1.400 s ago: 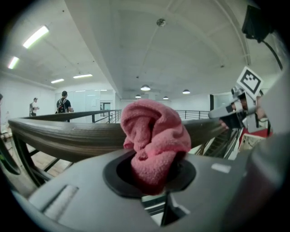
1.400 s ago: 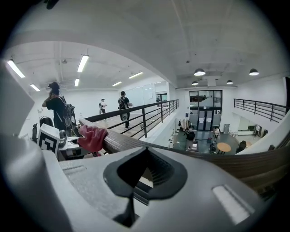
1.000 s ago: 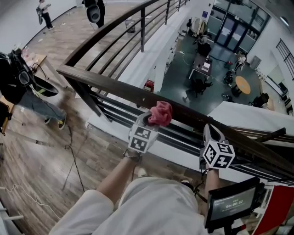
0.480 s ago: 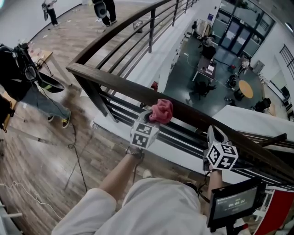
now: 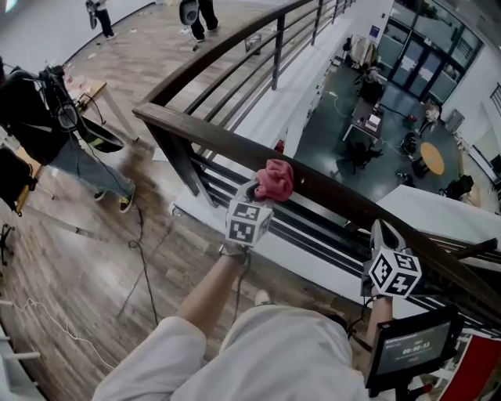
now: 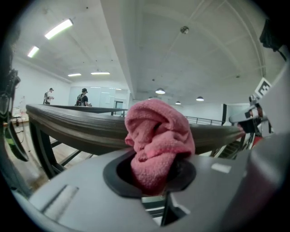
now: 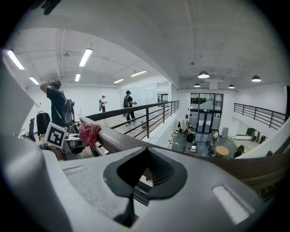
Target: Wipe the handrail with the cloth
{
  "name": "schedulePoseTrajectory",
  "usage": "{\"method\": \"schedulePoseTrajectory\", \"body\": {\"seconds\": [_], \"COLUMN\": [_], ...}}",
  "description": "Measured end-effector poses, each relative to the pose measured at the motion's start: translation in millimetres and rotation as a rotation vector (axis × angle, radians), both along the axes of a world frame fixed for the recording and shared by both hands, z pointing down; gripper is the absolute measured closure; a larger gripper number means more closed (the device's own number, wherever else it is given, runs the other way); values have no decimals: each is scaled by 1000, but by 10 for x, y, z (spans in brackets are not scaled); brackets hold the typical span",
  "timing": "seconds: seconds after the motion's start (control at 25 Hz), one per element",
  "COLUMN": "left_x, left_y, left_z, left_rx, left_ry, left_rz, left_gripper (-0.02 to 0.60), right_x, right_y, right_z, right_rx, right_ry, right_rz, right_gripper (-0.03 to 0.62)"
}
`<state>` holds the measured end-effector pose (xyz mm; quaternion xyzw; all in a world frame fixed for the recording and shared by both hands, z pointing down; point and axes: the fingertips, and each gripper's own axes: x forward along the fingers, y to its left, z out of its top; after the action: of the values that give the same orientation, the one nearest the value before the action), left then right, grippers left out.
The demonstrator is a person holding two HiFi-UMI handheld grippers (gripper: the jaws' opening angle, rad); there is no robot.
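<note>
Since a second ago, the right gripper has slid further right along the long dark wooden handrail. The gap between the two grippers is wider now. The bend in the rail also sits closer to the left gripper than it did.

Counting up, there are two grippers, one handrail and one pink fluffy cloth. There is one small dark screen low at the right. Three people stand on the wooden floor: two far off, and, and one close by in dark clothes at the left.

The left gripper pinches the cloth. In the left gripper view the cloth is stuffed into the round hollow between the jaws and puffs out over the top. The bunched cloth rests on the top of the handrail, part way between the bend and the right gripper.

The right gripper's jaws are pressed together with nothing between them — its own view shows only the bare ribbed pad inside the hollow. In the head view its tip sits at the near side of the rail, well to the right of the cloth. I cannot tell if it touches the wood.

The left arm is bare below a white sleeve and reaches up and forward, nearly straight, to its gripper. Only a short bit of the right arm shows under the marker cube — the rest is hidden by the person's white top and the screen.
</note>
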<state>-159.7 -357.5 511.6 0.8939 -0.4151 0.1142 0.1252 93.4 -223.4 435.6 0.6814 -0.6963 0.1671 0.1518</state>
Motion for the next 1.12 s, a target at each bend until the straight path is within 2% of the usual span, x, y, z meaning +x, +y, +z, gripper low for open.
{"method": "schedulePoseTrajectory", "body": {"seconds": [0.12,0.28,0.56,0.84,1.12], "left_x": [-168,-395,-803,-921,-996], "left_y": [-82,-229,-436,-464,-521], "left_z": [-25,-53,-39,-22,-52], "left_rx": [9,16,-1,-41,-42], "left_ry": [-33,-39,-51,-67,-92], "left_rz": [-26,-94,-189,-271,-338], "left_gripper": [492,492,492,494,494], "right_x": [-25,-87,-408,-605,-949], "right_y": [-33,-127,-319,-493,-625], "right_z": [-8,-85,-248,-379,-372], "right_rx": [-6,1,31,68,81], "right_ry": [8,2,-31,-52,-80], "right_rz": [-14,-50,-167,-303,-436], "right_gripper": [592,592,592,592,592]}}
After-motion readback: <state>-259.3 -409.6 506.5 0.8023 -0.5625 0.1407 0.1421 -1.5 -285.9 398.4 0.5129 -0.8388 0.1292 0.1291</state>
